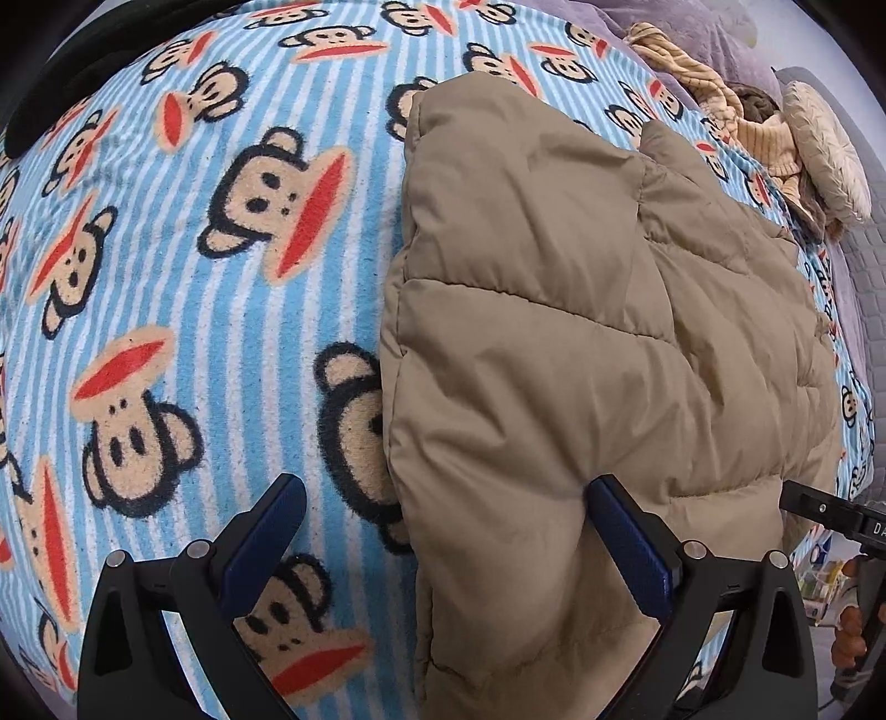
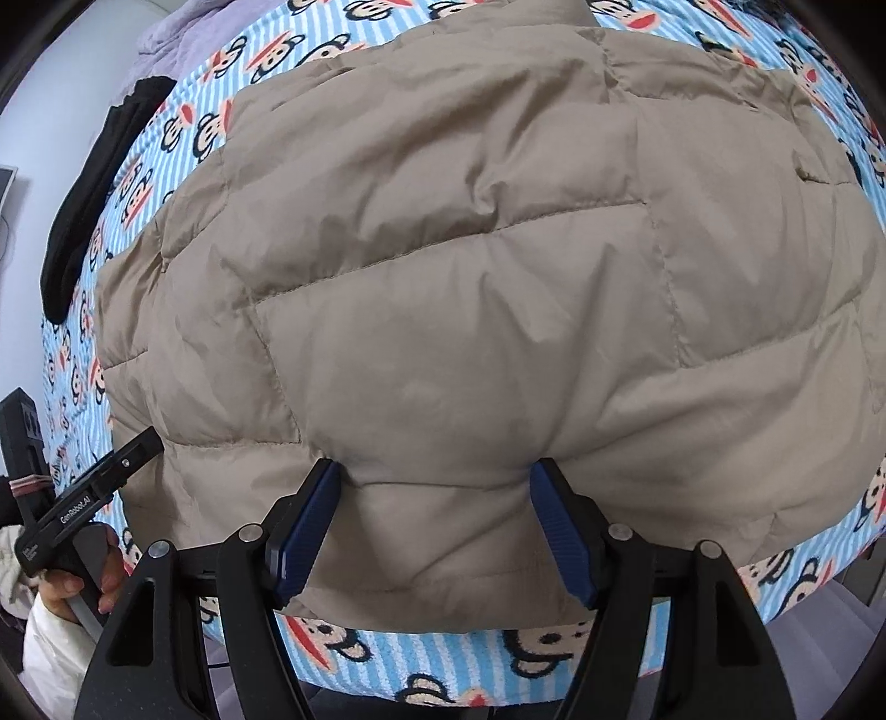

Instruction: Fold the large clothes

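A beige quilted puffer jacket (image 1: 581,310) lies folded on a blue-striped monkey-print blanket (image 1: 183,310). My left gripper (image 1: 448,512) is open and straddles the jacket's near left edge: its right finger (image 1: 626,531) presses into the padding and its left finger (image 1: 271,526) hangs over bare blanket. In the right wrist view the jacket (image 2: 470,249) fills the frame. My right gripper (image 2: 434,498) squeezes the near hem, and the padding bulges up between its fingers with creases at both pads. The left gripper (image 2: 122,465) shows at the jacket's left edge.
A black garment (image 2: 94,210) lies along the blanket's far left edge. Yellow striped clothing (image 1: 714,105) and a cream cushion (image 1: 825,149) sit at the far corner, beside purple bedding (image 1: 692,27). A hand (image 2: 108,576) holds the left gripper's handle. The blanket's near edge (image 2: 443,659) drops off.
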A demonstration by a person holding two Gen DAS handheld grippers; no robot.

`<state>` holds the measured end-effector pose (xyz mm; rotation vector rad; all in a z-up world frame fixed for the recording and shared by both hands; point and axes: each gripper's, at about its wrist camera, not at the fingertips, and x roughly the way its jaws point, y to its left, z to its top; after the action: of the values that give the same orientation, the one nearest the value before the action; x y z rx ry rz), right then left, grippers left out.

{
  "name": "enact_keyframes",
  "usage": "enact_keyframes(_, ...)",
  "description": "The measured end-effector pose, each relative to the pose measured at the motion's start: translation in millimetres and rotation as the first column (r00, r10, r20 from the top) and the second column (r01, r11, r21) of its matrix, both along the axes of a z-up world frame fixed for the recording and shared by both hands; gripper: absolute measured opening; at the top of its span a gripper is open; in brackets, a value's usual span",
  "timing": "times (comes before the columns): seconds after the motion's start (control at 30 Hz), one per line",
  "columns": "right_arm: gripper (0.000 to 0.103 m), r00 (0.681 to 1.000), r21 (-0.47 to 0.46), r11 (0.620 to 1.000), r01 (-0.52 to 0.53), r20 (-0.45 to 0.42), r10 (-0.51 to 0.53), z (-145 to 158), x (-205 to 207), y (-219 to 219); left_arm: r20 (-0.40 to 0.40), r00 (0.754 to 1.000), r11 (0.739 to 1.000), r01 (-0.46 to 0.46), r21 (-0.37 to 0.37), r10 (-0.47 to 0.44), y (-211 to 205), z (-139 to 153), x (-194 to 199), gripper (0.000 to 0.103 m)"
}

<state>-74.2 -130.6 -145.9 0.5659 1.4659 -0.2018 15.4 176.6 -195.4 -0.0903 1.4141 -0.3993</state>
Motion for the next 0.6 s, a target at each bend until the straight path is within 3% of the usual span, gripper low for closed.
enact_keyframes(0.17, 0.076, 1.000, 0.002, 1.000, 0.007, -0.005, -0.007, -3.6, 0.1, -1.2, 0.006, 1.000, 0.999, 0.030, -0.041, -0.030, -1.4, -3.7, 4.9, 0.102)
enact_keyframes(0.3, 0.077, 1.000, -0.002, 1.000, 0.006, -0.008, -0.006, -5.2, -1.2, -0.5, -0.020, 0.997, 0.987, 0.068, -0.143, -0.072, 5.5, -11.6, 14.3, 0.102)
enact_keyframes(0.47, 0.078, 1.000, -0.003, 1.000, 0.004, -0.008, -0.004, -5.9, -2.2, -0.1, -0.091, 0.987, 0.950, 0.099, -0.295, -0.131, 5.9, -24.9, 26.2, 0.102)
enact_keyframes(0.6, 0.079, 1.000, -0.006, 1.000, 0.000, -0.005, 0.000, -8.0, -1.5, 2.9, -0.140, 0.976, 0.906, 0.098, -0.411, -0.169, -5.1, -31.5, 33.8, 0.102)
